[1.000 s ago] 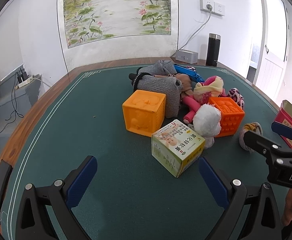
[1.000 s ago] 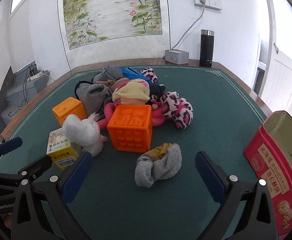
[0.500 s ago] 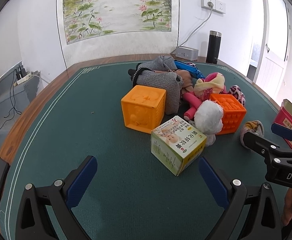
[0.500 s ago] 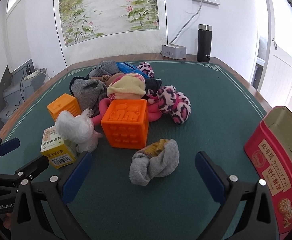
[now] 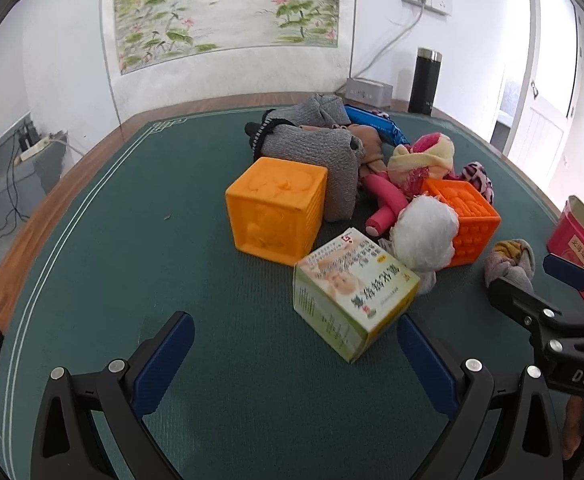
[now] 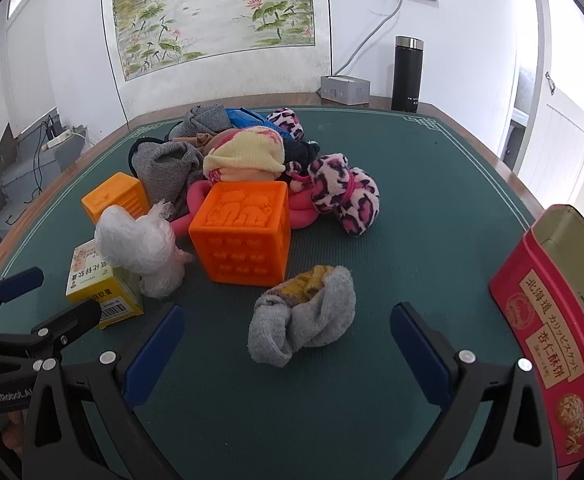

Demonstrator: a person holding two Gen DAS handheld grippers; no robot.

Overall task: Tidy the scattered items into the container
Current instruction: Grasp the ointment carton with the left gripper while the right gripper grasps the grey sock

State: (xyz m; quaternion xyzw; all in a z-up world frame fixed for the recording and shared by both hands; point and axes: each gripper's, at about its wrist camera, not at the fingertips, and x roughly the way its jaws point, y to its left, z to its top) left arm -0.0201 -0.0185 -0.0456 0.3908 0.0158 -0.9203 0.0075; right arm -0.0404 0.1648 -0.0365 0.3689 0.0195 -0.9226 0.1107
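Left tongs [image 5: 292,356] gape wide, empty, low over the green worktop [image 5: 111,260], with the carton [image 5: 352,292] just ahead between the blue pads. Right tongs [image 6: 287,344] gape wide too, holding nothing, and the grey sock [image 6: 304,316] lies between their tips. Behind it sits the orange cube [image 6: 243,236], touching the white bag [image 6: 139,244]. Further back, a heap of soft toys and socks [image 6: 243,152]. The red tin [image 6: 552,320] stands open at the right edge, apart from the pile.
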